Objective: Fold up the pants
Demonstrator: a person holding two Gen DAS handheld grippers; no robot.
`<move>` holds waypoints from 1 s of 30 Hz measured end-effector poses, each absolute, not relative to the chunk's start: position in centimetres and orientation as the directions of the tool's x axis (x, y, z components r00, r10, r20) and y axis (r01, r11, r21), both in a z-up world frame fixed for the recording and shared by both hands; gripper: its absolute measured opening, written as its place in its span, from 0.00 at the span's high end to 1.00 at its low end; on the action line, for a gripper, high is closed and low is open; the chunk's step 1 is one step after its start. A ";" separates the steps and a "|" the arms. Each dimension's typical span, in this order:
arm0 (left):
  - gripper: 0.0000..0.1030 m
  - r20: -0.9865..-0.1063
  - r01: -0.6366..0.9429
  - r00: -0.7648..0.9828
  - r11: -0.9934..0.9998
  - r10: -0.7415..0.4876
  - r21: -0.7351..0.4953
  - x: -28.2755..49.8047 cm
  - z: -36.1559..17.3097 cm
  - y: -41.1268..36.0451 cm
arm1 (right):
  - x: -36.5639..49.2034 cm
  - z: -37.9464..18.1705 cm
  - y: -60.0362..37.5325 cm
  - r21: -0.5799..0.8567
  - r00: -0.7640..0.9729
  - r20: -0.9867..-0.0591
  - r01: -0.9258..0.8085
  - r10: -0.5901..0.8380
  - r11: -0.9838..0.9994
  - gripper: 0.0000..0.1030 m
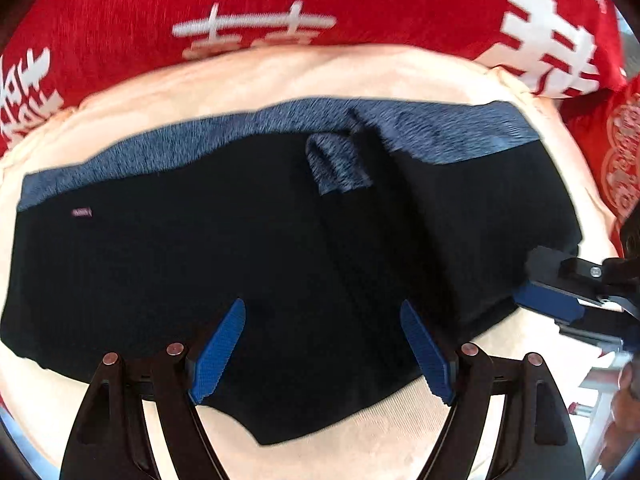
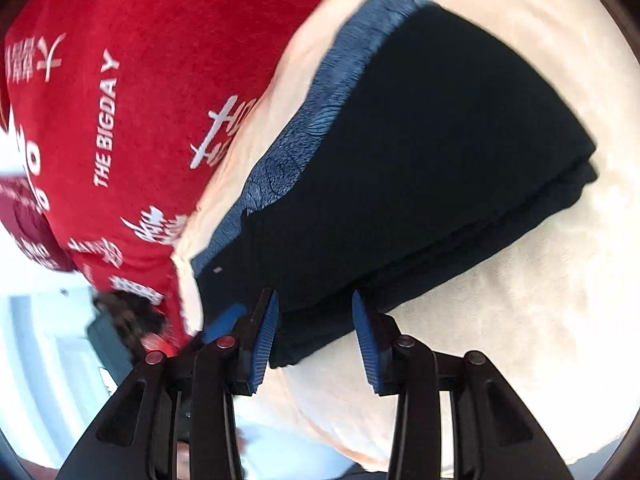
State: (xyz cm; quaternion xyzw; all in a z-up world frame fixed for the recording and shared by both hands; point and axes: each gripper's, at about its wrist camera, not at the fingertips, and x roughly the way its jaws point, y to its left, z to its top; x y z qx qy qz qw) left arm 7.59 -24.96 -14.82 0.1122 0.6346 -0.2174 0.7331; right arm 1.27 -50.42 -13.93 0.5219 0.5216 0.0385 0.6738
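Red fabric (image 1: 120, 20) printed with white characters and lettering is filling the far background in both views, with "THE BIGDAY" readable on it in the right wrist view. Nearer, a cream plush blanket (image 1: 360, 68) is spreading over it and is carrying the garment.

Black pants (image 1: 200, 264) with a mottled blue waistband (image 1: 160, 148) are lying folded into a thick stack on the cream blanket, the waistband running along the far edge next to the red fabric. In the left wrist view a crease is running down the middle of the stack, and a turned-up flap of blue band is sitting at its top. A tiny pale label (image 1: 81, 212) is showing just below the waistband near the left end.

At the stack's right edge, the right gripper (image 2: 314, 312) is sitting with its blue-padded fingers spread apart, straddling the near corner of the layered pants without pinching it; in the left wrist view its blue pad appears right against that edge, though contact is unclear.

Over the near edge of the pants, the left gripper (image 1: 322, 312) is hovering with its fingers wide apart and nothing between them but the cloth below.
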 end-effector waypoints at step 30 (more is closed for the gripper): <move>0.21 -0.962 0.369 0.223 0.927 -0.157 -0.066 11.2 -8.2 -28.9 | 6.4 -7.0 -59.0 0.635 0.396 -0.757 0.261 0.519 0.727 0.43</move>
